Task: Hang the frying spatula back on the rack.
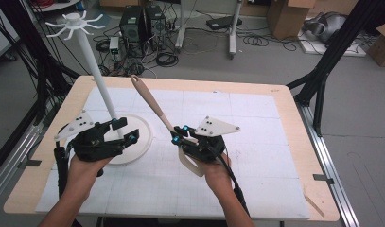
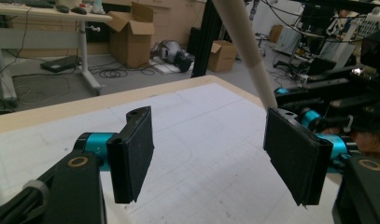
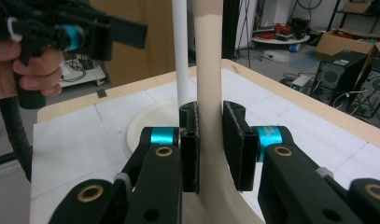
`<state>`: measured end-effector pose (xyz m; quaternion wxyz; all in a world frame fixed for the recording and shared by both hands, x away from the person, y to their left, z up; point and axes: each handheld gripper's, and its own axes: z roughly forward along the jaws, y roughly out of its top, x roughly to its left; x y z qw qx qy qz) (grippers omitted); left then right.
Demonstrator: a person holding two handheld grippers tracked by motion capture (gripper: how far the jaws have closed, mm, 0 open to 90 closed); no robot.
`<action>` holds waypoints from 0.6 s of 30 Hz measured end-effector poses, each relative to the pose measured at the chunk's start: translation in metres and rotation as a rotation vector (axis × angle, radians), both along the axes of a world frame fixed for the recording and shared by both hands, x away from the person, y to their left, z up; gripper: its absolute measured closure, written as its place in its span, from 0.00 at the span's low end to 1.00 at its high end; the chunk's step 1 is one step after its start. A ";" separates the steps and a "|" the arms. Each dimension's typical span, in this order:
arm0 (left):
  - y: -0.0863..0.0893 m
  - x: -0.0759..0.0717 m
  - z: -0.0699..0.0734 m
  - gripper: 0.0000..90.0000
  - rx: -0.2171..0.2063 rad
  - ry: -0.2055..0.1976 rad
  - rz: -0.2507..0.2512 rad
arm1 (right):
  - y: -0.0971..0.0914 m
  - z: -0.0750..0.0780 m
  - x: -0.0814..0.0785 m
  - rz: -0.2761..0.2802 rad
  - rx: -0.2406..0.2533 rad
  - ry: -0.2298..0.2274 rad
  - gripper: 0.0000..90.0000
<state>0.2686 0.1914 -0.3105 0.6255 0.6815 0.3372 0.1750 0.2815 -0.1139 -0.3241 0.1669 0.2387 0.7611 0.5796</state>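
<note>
The right hand-held gripper is clenched on a beige spatula near its blade, handle slanting up toward the table's far edge (likely to hang it on the white hook stand). The left hand-held gripper hangs released beside it.

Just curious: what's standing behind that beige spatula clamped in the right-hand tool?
Behind the spatula rises a white pole from a round white base on the table. The spatula and the right tool cover part of that base.
</note>
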 end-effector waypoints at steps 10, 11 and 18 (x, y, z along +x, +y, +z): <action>-0.017 0.006 0.019 0.36 -0.043 -0.022 -0.040 | -0.004 -0.005 -0.008 -0.015 0.018 -0.008 0.86; -0.020 0.006 0.022 0.35 -0.044 -0.024 -0.041 | -0.004 -0.006 -0.010 -0.013 0.026 -0.007 0.86; -0.044 0.017 0.028 0.26 -0.020 0.007 -0.037 | 0.000 -0.006 -0.013 -0.011 0.024 -0.023 0.86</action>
